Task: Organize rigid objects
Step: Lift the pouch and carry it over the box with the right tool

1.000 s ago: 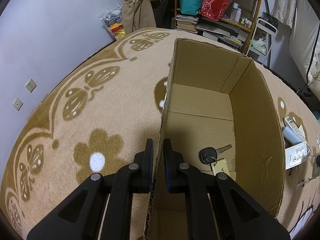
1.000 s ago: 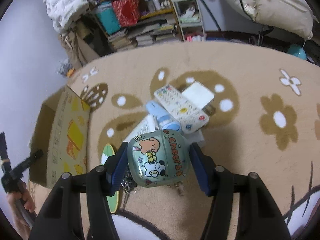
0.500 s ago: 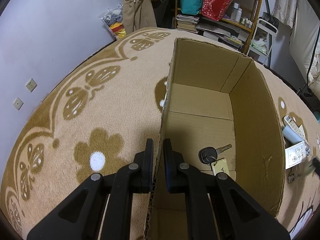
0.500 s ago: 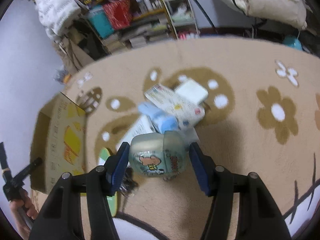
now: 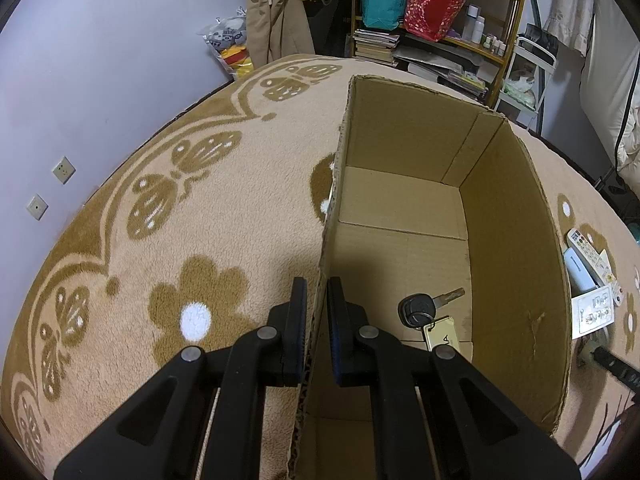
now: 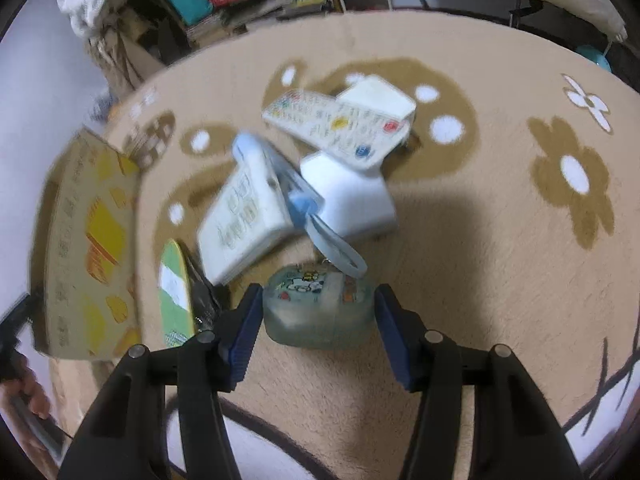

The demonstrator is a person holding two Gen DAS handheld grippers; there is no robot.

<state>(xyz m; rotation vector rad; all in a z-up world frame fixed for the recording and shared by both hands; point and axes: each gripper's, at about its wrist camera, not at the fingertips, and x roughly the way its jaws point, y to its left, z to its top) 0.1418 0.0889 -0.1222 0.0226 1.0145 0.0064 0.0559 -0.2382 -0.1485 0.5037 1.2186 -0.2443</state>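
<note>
My left gripper point(image 5: 317, 292) is shut on the near left wall of an open cardboard box point(image 5: 516, 208) on the carpet. A black car key with a tan tag point(image 5: 424, 312) lies on the box floor. My right gripper point(image 6: 318, 304) is shut on a pale green cartoon-printed case point(image 6: 316, 308) and holds it low over the carpet. Beyond it lie a white remote point(image 6: 340, 128), a white block point(image 6: 348, 192), a blue-and-white device point(image 6: 256, 200) and a green-and-white flat card point(image 6: 174, 288). The box also shows in the right wrist view point(image 6: 92, 240), at the left.
Cluttered shelves point(image 5: 440, 12) and hanging clothes stand beyond the carpet's far edge. A wall with outlets point(image 5: 62, 168) runs along the left. The pile of items also shows right of the box in the left wrist view point(image 5: 588, 264). The right wrist view is motion-blurred.
My right gripper has dropped toward the carpet and tilted down with the green case, closing on the pile. The left gripper has stayed clamped on the box wall.
</note>
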